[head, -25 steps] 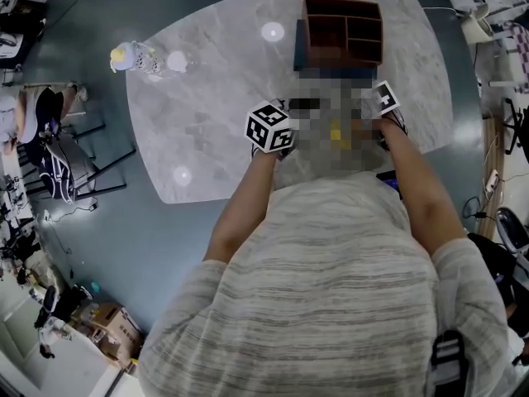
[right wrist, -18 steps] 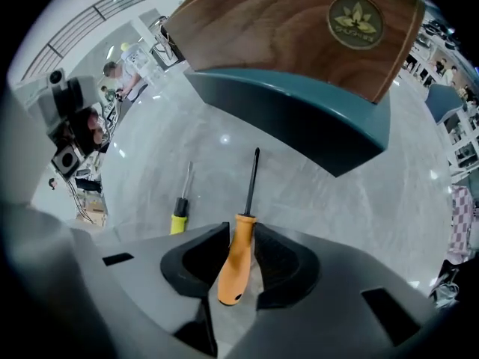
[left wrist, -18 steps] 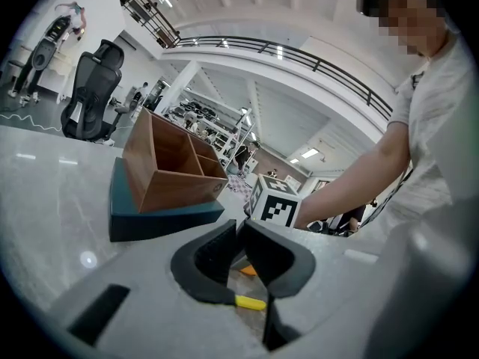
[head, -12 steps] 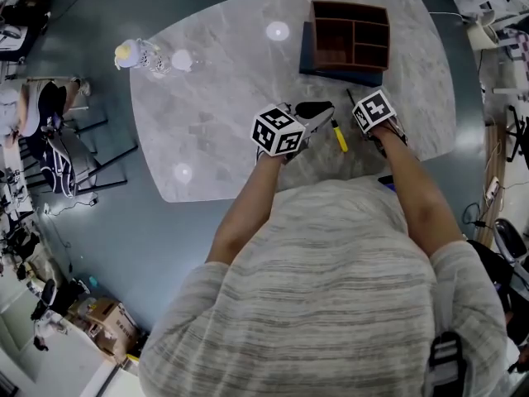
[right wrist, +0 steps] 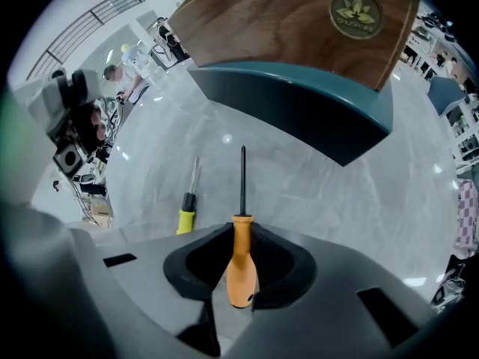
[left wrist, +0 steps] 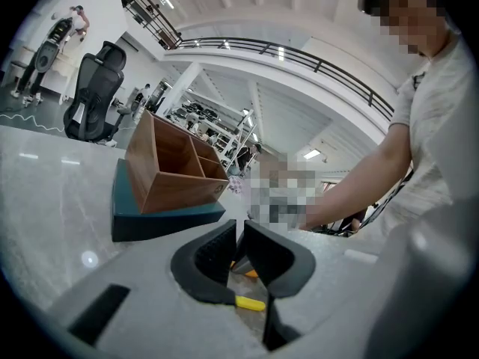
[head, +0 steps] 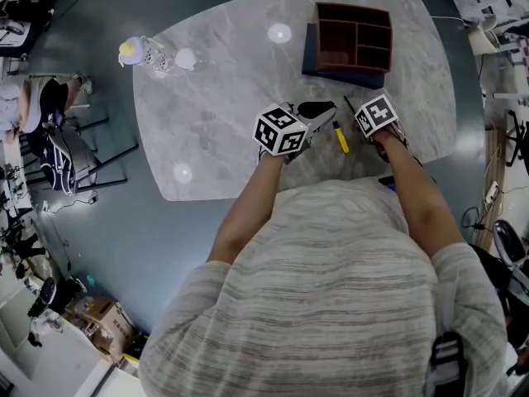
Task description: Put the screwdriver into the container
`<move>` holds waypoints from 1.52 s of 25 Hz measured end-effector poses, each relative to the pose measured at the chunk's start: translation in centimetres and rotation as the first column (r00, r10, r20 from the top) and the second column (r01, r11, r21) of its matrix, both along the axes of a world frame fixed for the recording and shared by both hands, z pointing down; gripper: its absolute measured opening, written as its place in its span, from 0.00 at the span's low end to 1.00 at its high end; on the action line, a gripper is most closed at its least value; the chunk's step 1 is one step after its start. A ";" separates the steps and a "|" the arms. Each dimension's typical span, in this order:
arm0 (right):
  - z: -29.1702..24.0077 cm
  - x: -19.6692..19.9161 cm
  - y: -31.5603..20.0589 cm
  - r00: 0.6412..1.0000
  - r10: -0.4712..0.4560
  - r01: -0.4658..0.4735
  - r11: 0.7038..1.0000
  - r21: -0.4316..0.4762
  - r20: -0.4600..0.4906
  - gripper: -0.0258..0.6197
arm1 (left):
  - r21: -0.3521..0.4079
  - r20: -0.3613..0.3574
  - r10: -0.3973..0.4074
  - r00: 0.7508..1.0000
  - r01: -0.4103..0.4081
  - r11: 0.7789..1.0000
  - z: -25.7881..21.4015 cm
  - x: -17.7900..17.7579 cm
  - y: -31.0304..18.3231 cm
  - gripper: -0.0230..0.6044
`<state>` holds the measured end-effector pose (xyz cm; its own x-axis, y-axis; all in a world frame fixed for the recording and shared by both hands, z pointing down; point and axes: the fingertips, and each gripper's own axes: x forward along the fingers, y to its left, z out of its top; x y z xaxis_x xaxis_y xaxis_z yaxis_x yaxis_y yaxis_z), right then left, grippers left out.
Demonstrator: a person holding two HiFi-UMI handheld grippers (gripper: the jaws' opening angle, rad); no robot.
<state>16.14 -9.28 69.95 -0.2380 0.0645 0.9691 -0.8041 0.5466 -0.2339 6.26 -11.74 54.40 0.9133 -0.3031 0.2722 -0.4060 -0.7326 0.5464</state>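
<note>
An orange-handled screwdriver (right wrist: 241, 260) lies on the marble table, its black shaft pointing at the wooden container (right wrist: 299, 28). My right gripper (right wrist: 241, 226) points steeply down over it. Its jaws have just been closing and now press on the handle's neck from both sides. In the head view its marker cube (head: 376, 114) sits just in front of the container (head: 351, 35). My left gripper (head: 321, 108) lies low over the table beside it, jaws shut with nothing between them (left wrist: 241, 230). A yellow-handled screwdriver (head: 340, 136) lies between the two grippers.
The container (left wrist: 176, 174) has several compartments and stands on a dark teal base (right wrist: 299, 114) at the table's far side. A bottle (head: 140, 54) stands near the table's far left edge. An office chair (left wrist: 93, 88) is beyond the table.
</note>
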 end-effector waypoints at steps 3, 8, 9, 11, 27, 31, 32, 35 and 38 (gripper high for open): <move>-0.7 -0.4 0.5 0.998 0.008 -0.009 1.000 0.010 0.057 0.15 | 0.004 -0.003 -0.003 1.000 0.003 1.000 -0.1 -0.1 0.0 0.11; -2.9 -1.4 0.4 0.987 0.040 -0.049 0.998 0.050 0.157 0.15 | 0.015 -0.009 -0.001 1.000 0.001 1.000 -0.7 -0.3 0.3 0.11; -3.5 -1.7 0.2 0.984 0.045 -0.056 0.997 0.059 0.173 0.15 | 0.017 -0.010 0.001 1.000 0.000 1.000 -0.9 -0.3 0.3 0.11; -4.5 -2.1 -0.3 0.977 0.049 -0.067 0.995 0.079 0.205 0.15 | 0.021 -0.014 0.004 1.000 -0.003 1.000 -1.1 -0.2 0.3 0.11; -16.2 -5.1 -5.7 0.879 -0.019 -0.139 0.946 0.293 0.477 0.15 | 0.063 -0.043 -0.018 0.999 0.021 0.998 -3.4 0.3 -0.8 0.11; -19.2 -5.7 -7.1 0.855 -0.040 -0.164 0.925 0.344 0.517 0.15 | 0.074 -0.050 -0.020 0.999 0.024 0.997 -4.1 0.3 -0.9 0.11; -20.0 -5.8 -7.5 0.849 -0.045 -0.172 0.918 0.357 0.526 0.15 | 0.078 -0.054 -0.021 0.998 0.025 0.997 -4.4 0.3 -1.0 0.11; -22.1 -5.9 -9.0 0.835 -0.057 -0.197 0.897 0.395 0.547 0.15 | 0.093 -0.061 -0.020 0.998 0.025 0.995 -5.2 0.4 -1.2 0.11; -23.9 -5.6 -10.4 0.826 -0.063 -0.224 0.876 0.428 0.560 0.15 | 0.104 -0.066 -0.018 0.998 0.025 0.994 -5.8 0.4 -1.4 0.11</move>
<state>10.53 -19.69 46.02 -0.7126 -0.3922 0.5817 -0.6652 0.6411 -0.3826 6.71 -13.14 48.60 0.9210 -0.3464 0.1781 -0.3882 -0.7784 0.4934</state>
